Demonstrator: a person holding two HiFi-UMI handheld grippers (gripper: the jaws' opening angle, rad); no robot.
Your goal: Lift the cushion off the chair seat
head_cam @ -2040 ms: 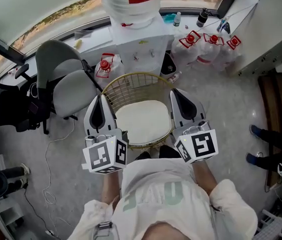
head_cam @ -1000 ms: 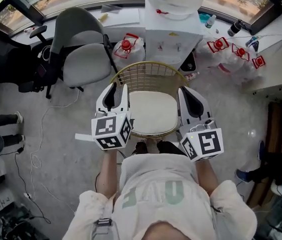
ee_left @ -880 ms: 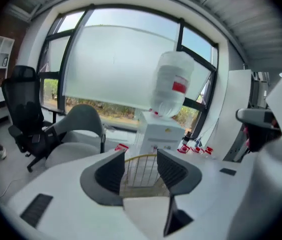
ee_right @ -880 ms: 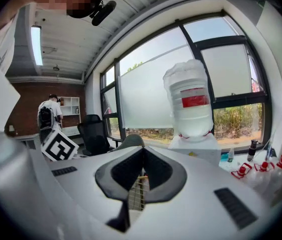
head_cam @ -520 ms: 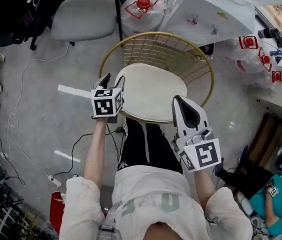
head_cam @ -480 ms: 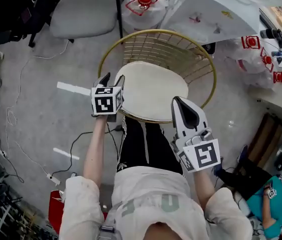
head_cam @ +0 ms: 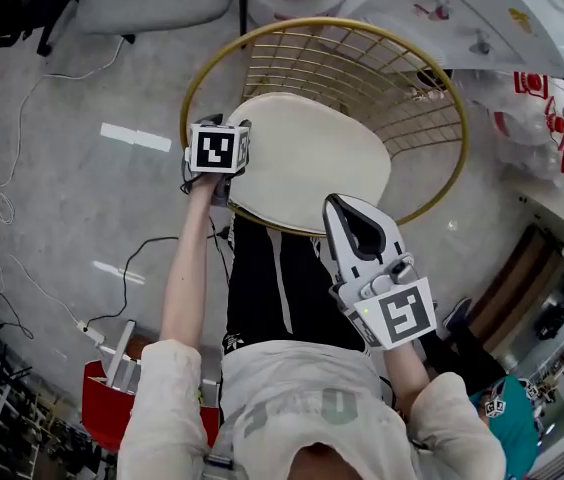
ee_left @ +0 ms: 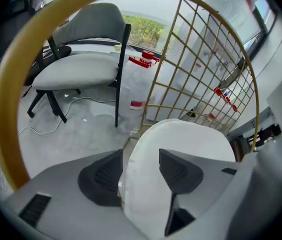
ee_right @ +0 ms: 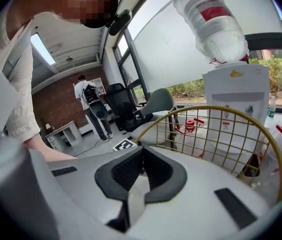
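A cream cushion (head_cam: 307, 158) lies on the seat of a gold wire chair (head_cam: 432, 98). My left gripper (head_cam: 220, 173) points steeply down at the cushion's left edge. In the left gripper view its jaws (ee_left: 141, 171) have just been opening and stand wide apart. The cushion's (ee_left: 181, 139) edge lies between the two pads, which do not press on it. My right gripper (head_cam: 340, 206) hovers over the person's legs, just short of the chair's front rim. Its pads (ee_right: 140, 166) meet with nothing between them.
A grey office chair (ee_left: 81, 69) stands to the chair's left, with a red-capped water jug (ee_left: 143, 59) beside it. A water dispenser (ee_right: 236, 104) is behind the chair. A cable (head_cam: 2, 208) runs over the floor at the left. Another person (ee_right: 93, 109) stands far back.
Both grippers have sunk toward the chair and the head view has tipped down. The left gripper has gone from beside the chair down to the cushion's left edge. The right has dropped less.
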